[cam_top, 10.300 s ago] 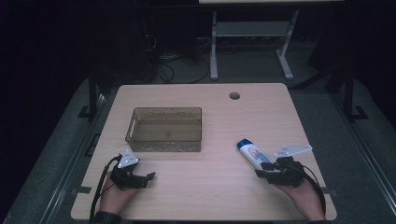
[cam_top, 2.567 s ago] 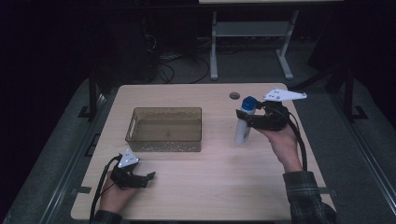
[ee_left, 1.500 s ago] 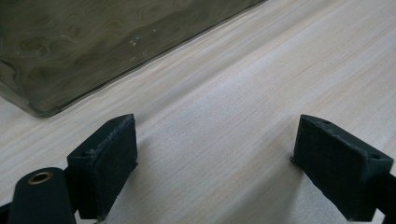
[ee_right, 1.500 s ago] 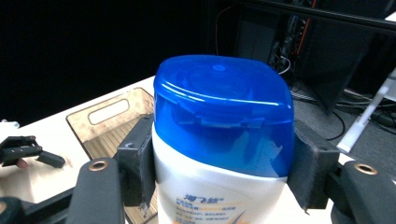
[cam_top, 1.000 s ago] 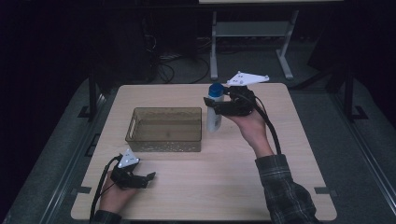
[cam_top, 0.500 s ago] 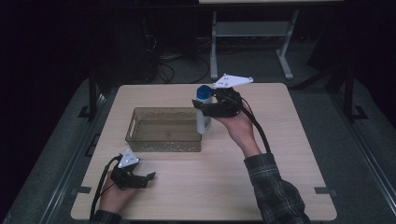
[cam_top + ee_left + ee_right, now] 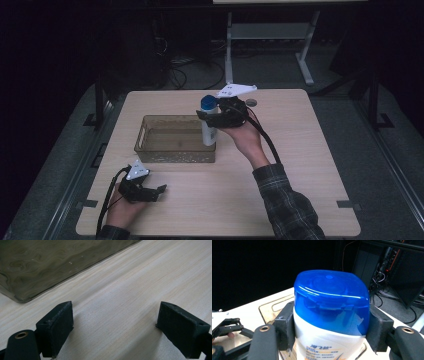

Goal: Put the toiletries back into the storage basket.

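Observation:
A white bottle with a blue cap [image 7: 209, 120] hangs upright in the air over the right end of the clear brown bin [image 7: 150, 152]. My right gripper [image 7: 212, 117] is shut on it just below the cap. In the right gripper view the blue cap [image 7: 332, 305] sits between the two pads [image 7: 285, 326], and the bin [image 7: 270, 307] lies below. My left gripper [image 7: 155, 191] rests open on the table's near left; in the left gripper view its pads [image 7: 56, 325] stand wide apart over bare wood, with the bin's corner [image 7: 37, 265] ahead.
The wooden table [image 7: 300, 165] has a small round cable hole [image 7: 251, 102] at the far edge. Beyond the table stand a white metal frame [image 7: 270, 35] and cables on a dark floor. A plaid sleeve [image 7: 287, 200] crosses the near right of the table.
My right gripper picked the bottle up from the table's near right, carried it left and now holds it over the bin's right end. The left gripper has stayed put.

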A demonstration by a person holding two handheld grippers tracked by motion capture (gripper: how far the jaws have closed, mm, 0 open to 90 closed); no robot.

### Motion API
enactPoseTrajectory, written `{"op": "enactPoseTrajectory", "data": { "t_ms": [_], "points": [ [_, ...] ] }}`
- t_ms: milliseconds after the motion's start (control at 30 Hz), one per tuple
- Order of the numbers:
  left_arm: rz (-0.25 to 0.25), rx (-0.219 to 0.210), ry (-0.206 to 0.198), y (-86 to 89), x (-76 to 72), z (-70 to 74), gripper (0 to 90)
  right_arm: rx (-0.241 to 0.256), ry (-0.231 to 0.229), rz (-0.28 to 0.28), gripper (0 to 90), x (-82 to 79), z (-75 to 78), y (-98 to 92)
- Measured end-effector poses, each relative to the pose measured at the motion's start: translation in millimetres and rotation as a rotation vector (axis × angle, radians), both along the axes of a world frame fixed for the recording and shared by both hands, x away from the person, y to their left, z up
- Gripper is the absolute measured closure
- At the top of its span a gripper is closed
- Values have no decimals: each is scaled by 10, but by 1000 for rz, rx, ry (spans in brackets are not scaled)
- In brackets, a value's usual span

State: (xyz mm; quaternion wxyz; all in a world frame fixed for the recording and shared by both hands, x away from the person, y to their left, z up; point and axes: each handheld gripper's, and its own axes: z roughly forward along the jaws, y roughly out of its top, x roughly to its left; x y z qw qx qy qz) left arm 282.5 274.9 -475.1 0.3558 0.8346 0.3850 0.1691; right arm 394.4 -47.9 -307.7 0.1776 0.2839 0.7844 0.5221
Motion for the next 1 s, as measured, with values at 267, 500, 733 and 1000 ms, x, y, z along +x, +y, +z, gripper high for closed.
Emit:
{"op": "enactPoseTrajectory", "data": {
  "t_ms": [267, 500, 733, 1000],
  "points": [
    [0, 0, 0, 1, 0, 0, 125, -9, 6, 11, 353, 29, -51, 80],
    [-2, 0, 0, 1, 0, 0, 126, -20, 20, 18, 353, 64, -121, 133],
    [-2, -1, -1, -1, 0, -1, 125, -38, 19, 18, 353, 67, -171, 190],
    [-5, -1, 1, -1, -1, 0, 126, -46, 32, 16, 353, 70, -252, 209]
  ]
}}
